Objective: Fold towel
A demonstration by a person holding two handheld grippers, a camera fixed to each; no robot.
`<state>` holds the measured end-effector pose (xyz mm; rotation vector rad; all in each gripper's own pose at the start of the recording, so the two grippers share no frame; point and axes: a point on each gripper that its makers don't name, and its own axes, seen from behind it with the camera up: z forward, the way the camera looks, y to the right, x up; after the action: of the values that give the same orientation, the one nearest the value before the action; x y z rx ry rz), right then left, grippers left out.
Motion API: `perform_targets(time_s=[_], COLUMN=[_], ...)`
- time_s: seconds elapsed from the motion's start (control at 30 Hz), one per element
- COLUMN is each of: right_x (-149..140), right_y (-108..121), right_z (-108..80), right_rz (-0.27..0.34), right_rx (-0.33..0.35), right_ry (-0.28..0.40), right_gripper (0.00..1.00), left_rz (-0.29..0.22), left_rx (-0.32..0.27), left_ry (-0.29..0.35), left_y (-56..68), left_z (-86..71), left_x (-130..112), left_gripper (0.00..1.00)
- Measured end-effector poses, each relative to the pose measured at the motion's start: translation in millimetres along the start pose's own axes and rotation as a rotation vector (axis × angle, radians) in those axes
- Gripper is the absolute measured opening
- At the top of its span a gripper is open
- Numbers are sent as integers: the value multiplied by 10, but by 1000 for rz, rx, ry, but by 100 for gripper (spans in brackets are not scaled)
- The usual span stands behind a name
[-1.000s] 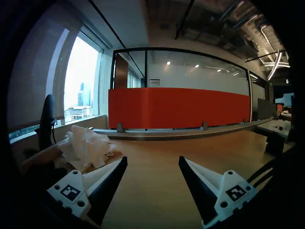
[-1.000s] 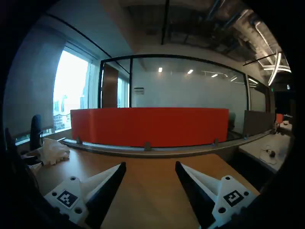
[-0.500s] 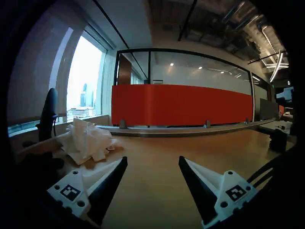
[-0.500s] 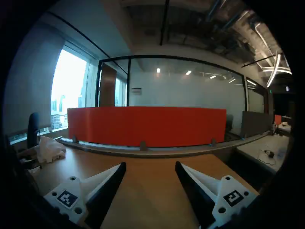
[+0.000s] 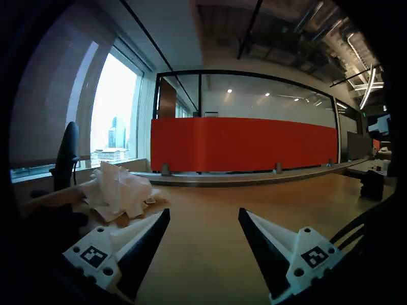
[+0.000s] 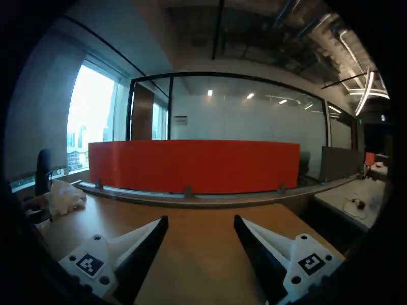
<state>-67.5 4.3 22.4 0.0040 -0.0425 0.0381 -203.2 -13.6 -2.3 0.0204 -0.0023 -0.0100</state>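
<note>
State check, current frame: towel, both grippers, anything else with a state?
towel: crumpled heap on the desk, unfolded, not gripped.
left gripper: open, holding nothing.
right gripper: open, holding nothing.
orange divider: upright along the desk's far edge.

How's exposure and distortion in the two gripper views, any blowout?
Left gripper view: window blown out to near white; crumpled towel bright but folds readable; no motion blur. Right gripper view: window overexposed too; red divider bows under fisheye distortion; ceiling dim.
</note>
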Motion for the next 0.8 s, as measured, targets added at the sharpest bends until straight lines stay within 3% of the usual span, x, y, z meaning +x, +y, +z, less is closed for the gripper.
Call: perform_targets(time_s=[0.57,0.8], right_x=[152,178], right_y=[132,252], right_z=[-16,-24], right_rz=[-13,-46], right_rx=[-9,-29], right_ry=[59,96], right_gripper=[100,100], left_rz=[8,8], left_rx=[8,8], left_ry=[5,5], left_y=[2,-1], left_z=[-8,-9], left_x=[-4,-3], left_gripper=[100,100])
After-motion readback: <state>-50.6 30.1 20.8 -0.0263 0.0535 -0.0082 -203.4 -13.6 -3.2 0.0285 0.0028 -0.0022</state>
